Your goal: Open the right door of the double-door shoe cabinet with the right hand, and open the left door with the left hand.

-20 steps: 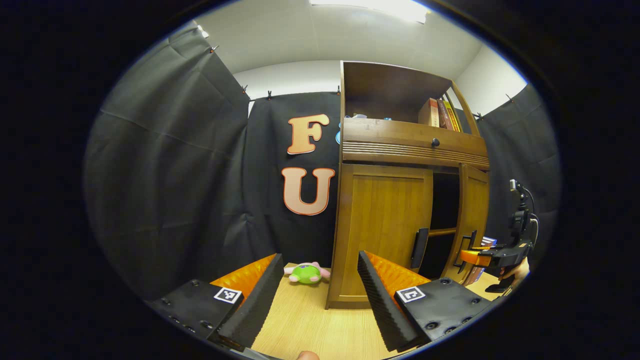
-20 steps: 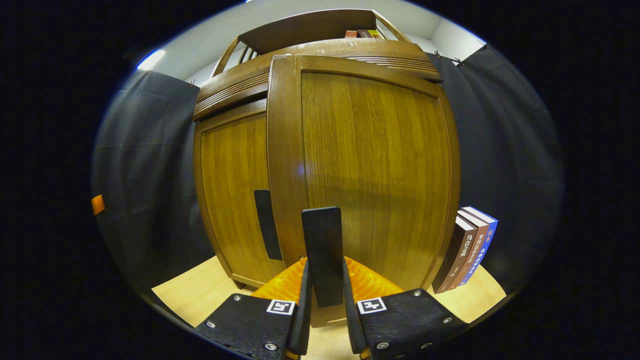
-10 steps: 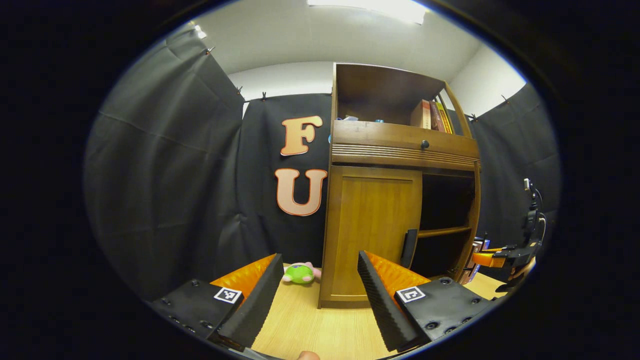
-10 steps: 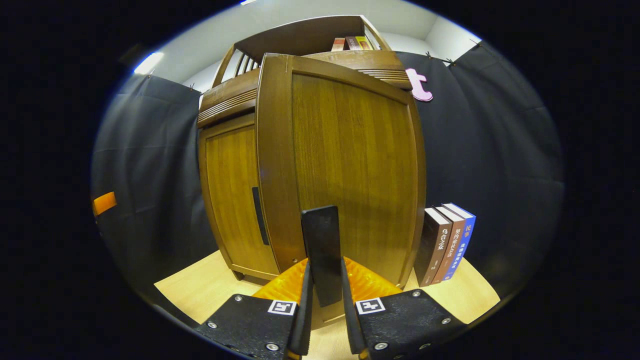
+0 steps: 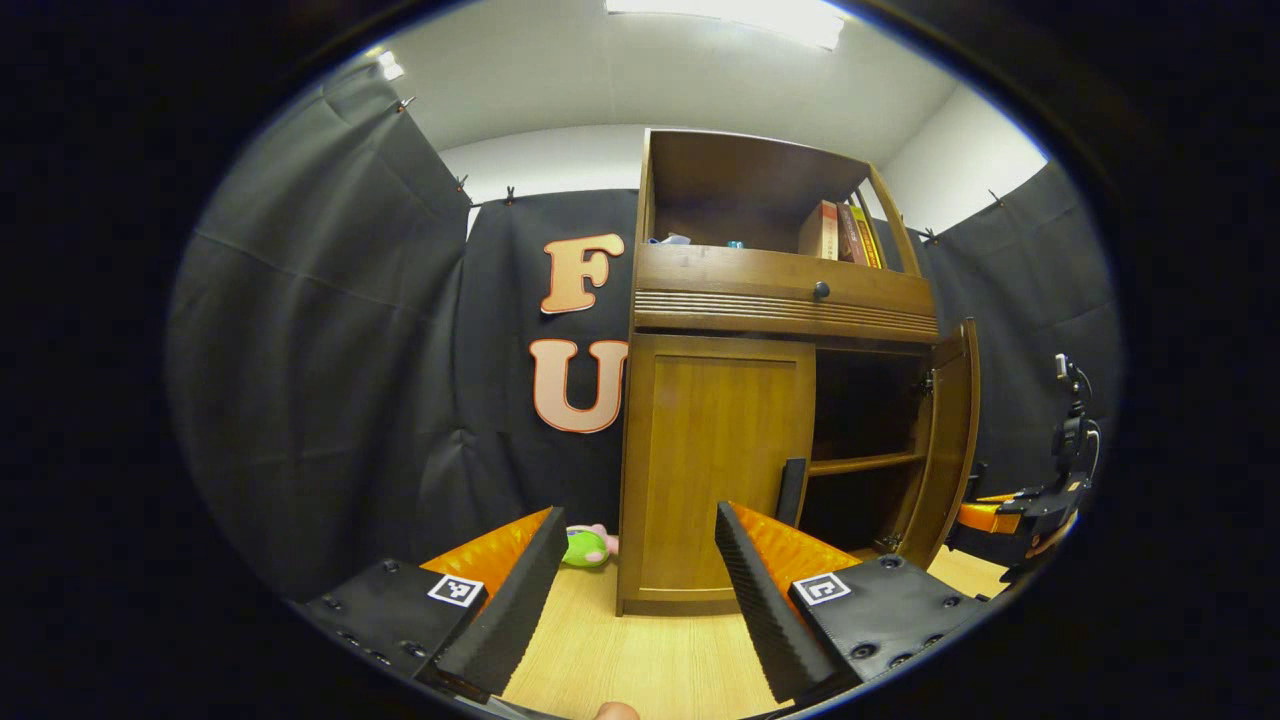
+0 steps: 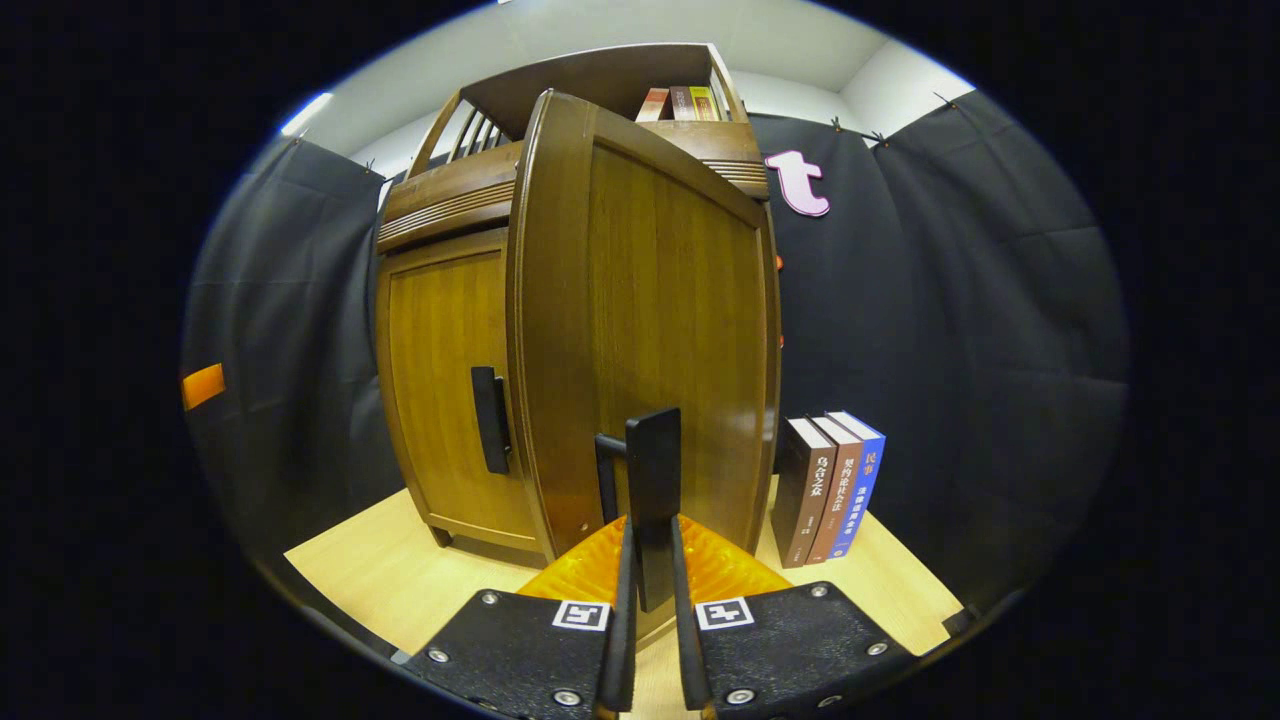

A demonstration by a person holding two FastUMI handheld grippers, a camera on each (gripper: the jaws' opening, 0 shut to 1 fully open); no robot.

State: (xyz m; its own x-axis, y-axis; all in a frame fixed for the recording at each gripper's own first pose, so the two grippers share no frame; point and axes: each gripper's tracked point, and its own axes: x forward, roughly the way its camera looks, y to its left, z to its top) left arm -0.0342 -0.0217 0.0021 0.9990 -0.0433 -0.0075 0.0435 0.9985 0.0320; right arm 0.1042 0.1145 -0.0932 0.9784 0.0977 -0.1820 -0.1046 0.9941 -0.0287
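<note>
1. The wooden shoe cabinet stood on the pale wood desk, against the black cloth wall at the far side.
2. Its right door stood swung wide open; in the left gripper view it angled out from the cabinet's right edge, and a dark inside with one shelf lay bare.
3. The right tongs were clamped together on the right door's black handle, one finger pressing on each side.
4. The left door was shut, its black handle upright at its right edge and untouched.
5. The left tongs hung low and near, spread wide apart and empty, well short of the left door.
6. The right tongs also appeared at the far right of the left gripper view, just beside the open door.
7. Three books stood upright on the desk to the right of the cabinet.
8. More books stood in the cabinet's open top shelf, at its right end.
9. A green and pink plush toy lay on the desk just left of the cabinet, partly hidden behind a tong finger.
</note>
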